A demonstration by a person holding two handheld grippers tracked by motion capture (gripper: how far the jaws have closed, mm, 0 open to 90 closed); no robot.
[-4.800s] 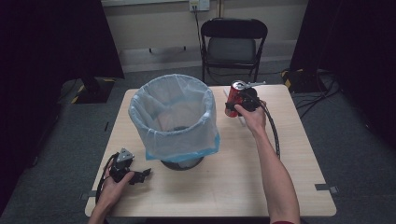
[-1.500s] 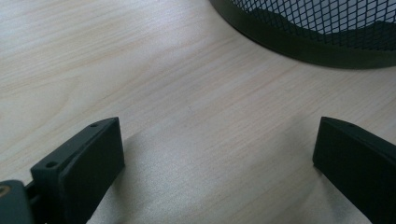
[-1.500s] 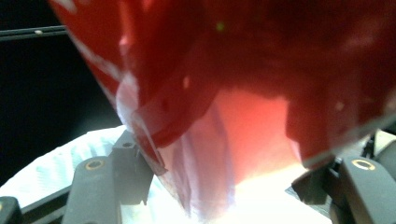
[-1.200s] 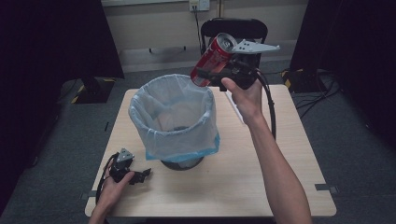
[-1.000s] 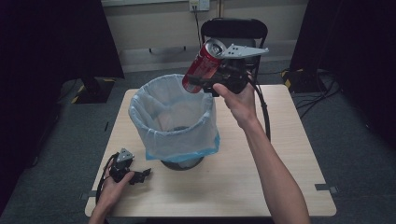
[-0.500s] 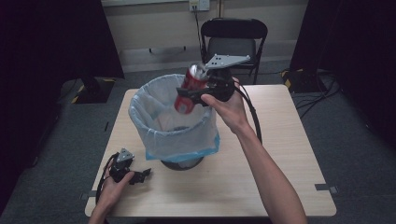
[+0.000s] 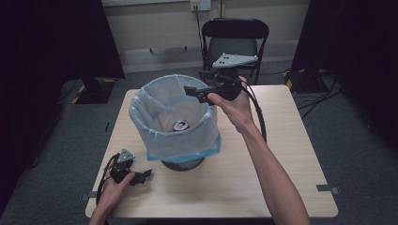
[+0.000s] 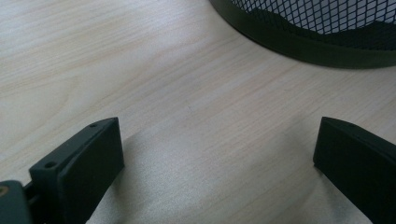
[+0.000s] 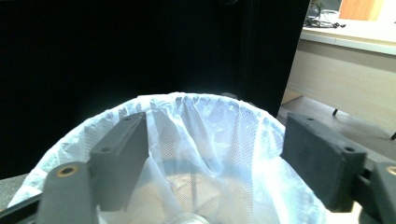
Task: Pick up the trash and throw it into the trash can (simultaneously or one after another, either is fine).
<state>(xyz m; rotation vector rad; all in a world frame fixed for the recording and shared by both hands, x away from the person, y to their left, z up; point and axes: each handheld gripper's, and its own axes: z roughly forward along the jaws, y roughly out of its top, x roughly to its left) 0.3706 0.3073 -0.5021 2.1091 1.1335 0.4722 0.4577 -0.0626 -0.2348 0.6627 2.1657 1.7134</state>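
A pale wooden rectangular table [image 7: 281,154] carries, left of its centre, a round black wire-mesh waste basket [image 7: 180,164] lined with a translucent pale-blue plastic bag [image 7: 187,140] whose edge folds down over the rim and hangs crumpled around the outside. Behind the table stands a black folding chair [image 7: 237,40]. At the bottom of the lined basket lies a red drink can [image 7: 180,125], seen from above with its silver top and pull tab facing up; it sits loose inside the bag, touched by neither tool. The right gripper [image 7: 197,93] is held above the basket's far right rim, its black jaws pointing level toward the left across the opening, the grey three-cornered plate on top, and the person's right forearm stretching up from the lower edge of the high view. Its jaws have just been opening and stand wide apart with nothing between them; the right gripper view looks past them into the white-looking liner. The left gripper [image 7: 141,177] rests low on the table near the front left corner, just beside the basket's black base, cupped in the left hand [image 7: 112,192]. Its jaws are spread wide and empty over bare wood.
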